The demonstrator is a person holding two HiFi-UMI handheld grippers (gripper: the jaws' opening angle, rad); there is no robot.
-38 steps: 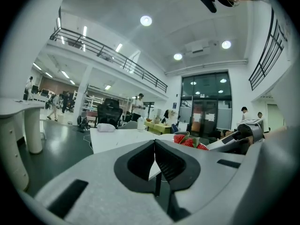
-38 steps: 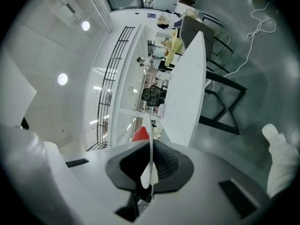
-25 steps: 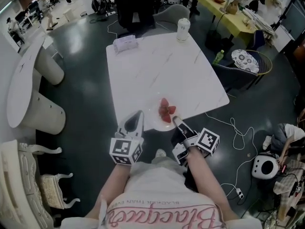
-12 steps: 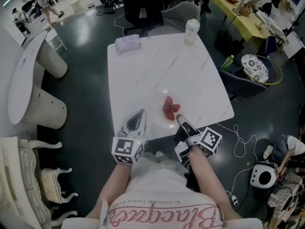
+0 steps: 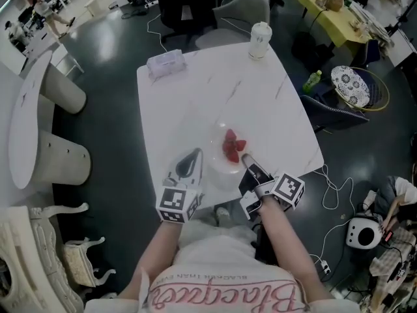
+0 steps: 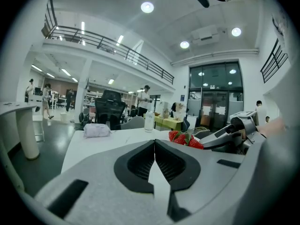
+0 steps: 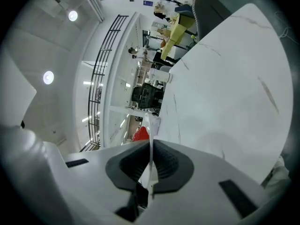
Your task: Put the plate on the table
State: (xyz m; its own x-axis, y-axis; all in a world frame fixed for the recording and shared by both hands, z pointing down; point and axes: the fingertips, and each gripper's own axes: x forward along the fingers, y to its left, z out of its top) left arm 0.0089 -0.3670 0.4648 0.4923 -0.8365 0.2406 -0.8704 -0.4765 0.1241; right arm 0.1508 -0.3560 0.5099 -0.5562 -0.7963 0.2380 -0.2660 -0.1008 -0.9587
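Observation:
A clear plate (image 5: pixel 220 156) with red strawberries (image 5: pixel 232 147) is over the near part of the white marble table (image 5: pixel 195 96). My right gripper (image 5: pixel 246 160) is shut on the plate's near right rim. In the right gripper view the thin clear rim (image 7: pixel 150 139) runs between the closed pads, with a strawberry (image 7: pixel 140 134) beyond. My left gripper (image 5: pixel 193 155) is shut and holds nothing, just left of the plate. The left gripper view shows its jaws meeting at the tips (image 6: pixel 154 142), the strawberries (image 6: pixel 185 138) and the right gripper (image 6: pixel 234 134) to the right. Whether the plate rests on the table I cannot tell.
A tissue pack (image 5: pixel 165 63) and a white cup (image 5: pixel 260 40) stand at the table's far side, with a grey chair (image 5: pixel 234 12) behind. A round white table (image 5: pixel 26 109) is at the left. At the right are a green bottle (image 5: pixel 313 81), a basket (image 5: pixel 352 83) and floor cables (image 5: pixel 332 181).
The plate with the strawberries has moved from the table's near edge farther in over the table, carried by my right gripper. My left gripper has moved forward alongside it.

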